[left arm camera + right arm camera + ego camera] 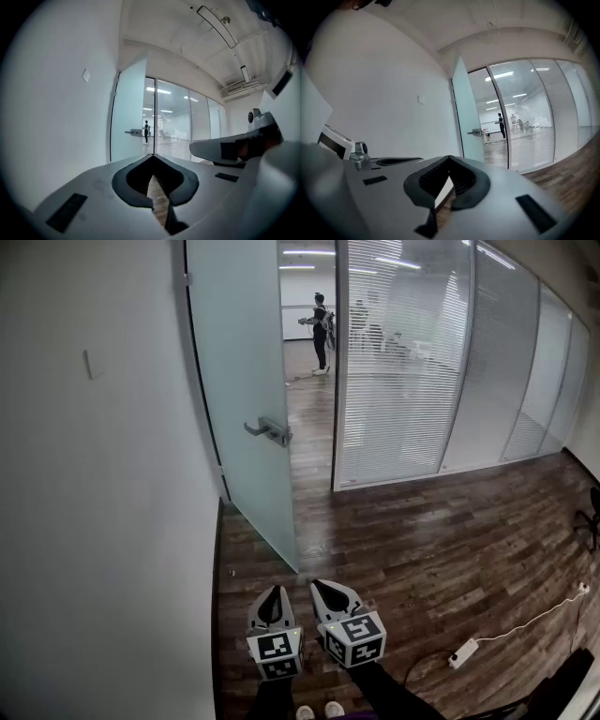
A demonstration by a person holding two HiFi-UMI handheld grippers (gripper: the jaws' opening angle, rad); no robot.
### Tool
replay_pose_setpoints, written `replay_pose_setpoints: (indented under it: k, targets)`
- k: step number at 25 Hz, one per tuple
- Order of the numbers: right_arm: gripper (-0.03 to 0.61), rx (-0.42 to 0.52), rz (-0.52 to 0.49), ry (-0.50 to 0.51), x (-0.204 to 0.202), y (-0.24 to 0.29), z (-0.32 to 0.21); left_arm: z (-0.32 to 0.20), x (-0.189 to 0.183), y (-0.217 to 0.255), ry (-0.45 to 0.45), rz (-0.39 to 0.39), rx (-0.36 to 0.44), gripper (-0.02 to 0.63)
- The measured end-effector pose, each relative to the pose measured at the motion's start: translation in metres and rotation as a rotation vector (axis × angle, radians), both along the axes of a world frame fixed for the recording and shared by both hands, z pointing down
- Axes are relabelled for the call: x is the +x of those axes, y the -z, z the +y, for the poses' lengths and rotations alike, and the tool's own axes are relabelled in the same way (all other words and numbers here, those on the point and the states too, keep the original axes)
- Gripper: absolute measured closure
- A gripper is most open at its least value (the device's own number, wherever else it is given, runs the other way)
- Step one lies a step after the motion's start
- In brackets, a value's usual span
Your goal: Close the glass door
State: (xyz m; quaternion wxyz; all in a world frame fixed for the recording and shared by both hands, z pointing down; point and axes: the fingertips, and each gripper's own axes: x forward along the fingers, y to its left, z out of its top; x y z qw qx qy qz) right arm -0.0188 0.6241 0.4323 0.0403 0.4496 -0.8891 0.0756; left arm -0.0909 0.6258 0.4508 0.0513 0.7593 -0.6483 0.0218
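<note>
So the frosted pale-green glass door (239,362) stands open, angled out into the room from the white wall on the left, with its silver lever handle (270,430) near the free edge. Both grippers sit low over the dark wood plank floor (450,521), well apart from the door. The left gripper (274,590) and right gripper (324,586) each have their jaws pinched together, with nothing between them. There's a person (321,332) far off past the doorway.

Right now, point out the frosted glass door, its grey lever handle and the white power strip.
Frosted glass door (239,362), head view, middle of pane.
Grey lever handle (269,430), head view, lever bar.
White power strip (463,652), head view, casing.
</note>
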Motion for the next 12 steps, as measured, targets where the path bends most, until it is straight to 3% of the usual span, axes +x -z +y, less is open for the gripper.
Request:
replay_pose_setpoints:
  k: [12]
  targets:
    - [0.588,-0.002,0.002,-0.005,0.0031,-0.0019,-0.0005,-0.0003,0.0037,0.0000,-0.012,0.014,-0.007,0.614]
